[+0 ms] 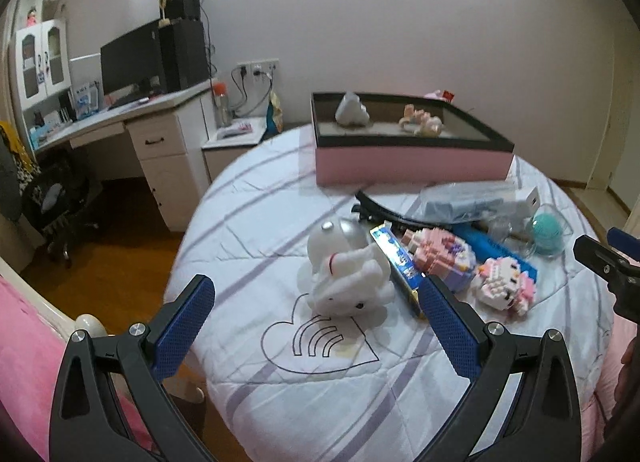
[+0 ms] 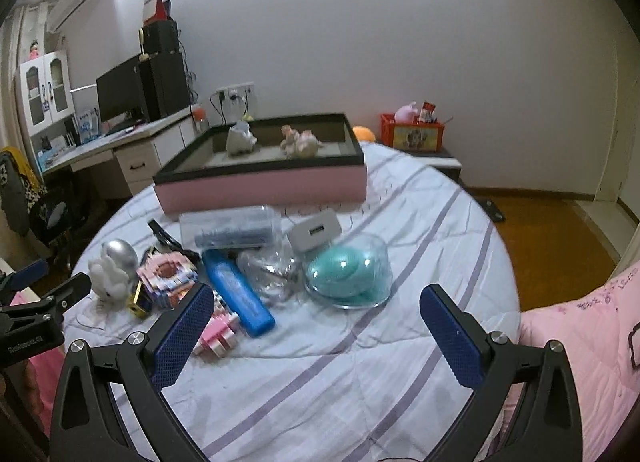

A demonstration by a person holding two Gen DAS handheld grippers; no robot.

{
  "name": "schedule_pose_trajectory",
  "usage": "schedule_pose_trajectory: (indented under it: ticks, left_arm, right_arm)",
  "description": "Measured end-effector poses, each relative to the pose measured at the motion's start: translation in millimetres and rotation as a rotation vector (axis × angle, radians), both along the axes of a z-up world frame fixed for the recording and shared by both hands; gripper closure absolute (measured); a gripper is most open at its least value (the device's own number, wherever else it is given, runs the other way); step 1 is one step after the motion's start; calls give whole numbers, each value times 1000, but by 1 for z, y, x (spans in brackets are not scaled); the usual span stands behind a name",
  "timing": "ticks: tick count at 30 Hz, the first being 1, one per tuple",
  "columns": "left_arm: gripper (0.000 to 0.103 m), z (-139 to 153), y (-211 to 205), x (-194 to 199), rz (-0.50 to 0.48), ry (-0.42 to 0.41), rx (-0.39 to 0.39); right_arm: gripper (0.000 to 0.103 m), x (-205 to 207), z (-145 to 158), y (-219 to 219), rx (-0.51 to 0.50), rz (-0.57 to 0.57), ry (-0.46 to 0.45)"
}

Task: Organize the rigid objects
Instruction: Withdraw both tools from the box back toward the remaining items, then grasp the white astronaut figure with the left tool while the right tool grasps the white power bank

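**Both grippers wide apart over a heap of small rigid things, the pink box waiting behind**

Farthest left in the pile, the white rabbit figure (image 1: 344, 282) lies on its side on the striped quilt (image 1: 280, 394), a silver egg-shaped piece at its back; it looks like hard, smooth moulded material, light but slippery, so I would take it across the narrow body rather than over the rounded egg; the left gripper (image 1: 316, 326) hovers just short of it, fingers spread wide and holding nothing. Just beside the rabbit lies a slim blue and gold packet (image 1: 394, 262); next come two brick-built figures, the purple and pink one (image 1: 444, 254) and the white and pink cat (image 1: 506, 282); both are stiff yet probably brittle at the joints, so a gentle squeeze on the flat sides seems wise. Further right the blue case (image 2: 238, 294) is long, rigid and easy to take at mid-length; behind it a clear plastic box (image 2: 230, 228) and a white charger (image 2: 316, 232) look light and firm. Last, the clear round tub (image 2: 348, 274) with a teal object inside is likely smooth and prone to slip; grip it low across its wall. The right gripper (image 2: 316, 334) is likewise open and empty, near the tub. The pink box (image 2: 260, 186) sits beyond the heap, already holding two figurines.
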State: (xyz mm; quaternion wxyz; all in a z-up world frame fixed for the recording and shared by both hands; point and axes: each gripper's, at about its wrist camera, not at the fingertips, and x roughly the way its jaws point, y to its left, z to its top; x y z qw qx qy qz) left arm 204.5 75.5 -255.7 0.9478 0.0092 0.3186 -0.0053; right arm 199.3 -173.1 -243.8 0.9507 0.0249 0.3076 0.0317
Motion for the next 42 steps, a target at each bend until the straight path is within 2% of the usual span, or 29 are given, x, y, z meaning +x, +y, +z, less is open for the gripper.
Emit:
schedule_pose_trajectory:
  ticks: [5, 7, 9, 10, 12, 13, 16, 22, 27, 31, 33, 35, 37, 42]
  left_arm:
    - [0, -13, -1, 18, -7, 27, -23]
    - [4, -16, 0, 26, -6, 43, -18]
    - [19, -17, 2, 32, -14, 51, -29]
    - [22, -18, 4, 37, -28, 61, -57]
    - [47, -19, 7, 42, -58, 83, -116]
    - [50, -19, 8, 43, -55, 86, -131]
    - [50, -16, 2, 43, -69, 68, -99]
    - [50, -4, 1, 41, -95, 44, -119]
    - [50, 5, 0, 41, -111, 33, -128]
    - [50, 6, -2, 44, -122, 40, -121]
    - [50, 6, -4, 46, -124, 40, -117]
    - [50, 6, -5, 48, -129, 44, -114]
    - [50, 6, -7, 51, -132, 47, -109]
    - [50, 6, -12, 56, -144, 55, -103]
  right_arm:
    - [0, 7, -10, 2, -2, 6, 32]
    - [0, 9, -14, 4, 3, 12, 43]
    - [0, 12, -18, 5, 6, 12, 56]
    - [0, 13, -19, 5, 6, 11, 59]
    - [0, 16, -21, 5, 7, 4, 66]
    - [0, 19, -22, 4, 11, 0, 68]
    - [0, 27, -21, -1, 9, -18, 65]
    - [0, 44, -14, -7, 11, -36, 48]
    - [0, 67, -10, -6, -51, -28, 46]
    - [1, 91, -14, -3, -117, 18, 84]
    - [7, 99, -18, -4, -128, 41, 107]
    - [18, 104, -18, -5, -114, 71, 116]
    - [35, 110, -19, -2, -134, 100, 126]
    - [40, 125, -26, 2, -138, 158, 175]
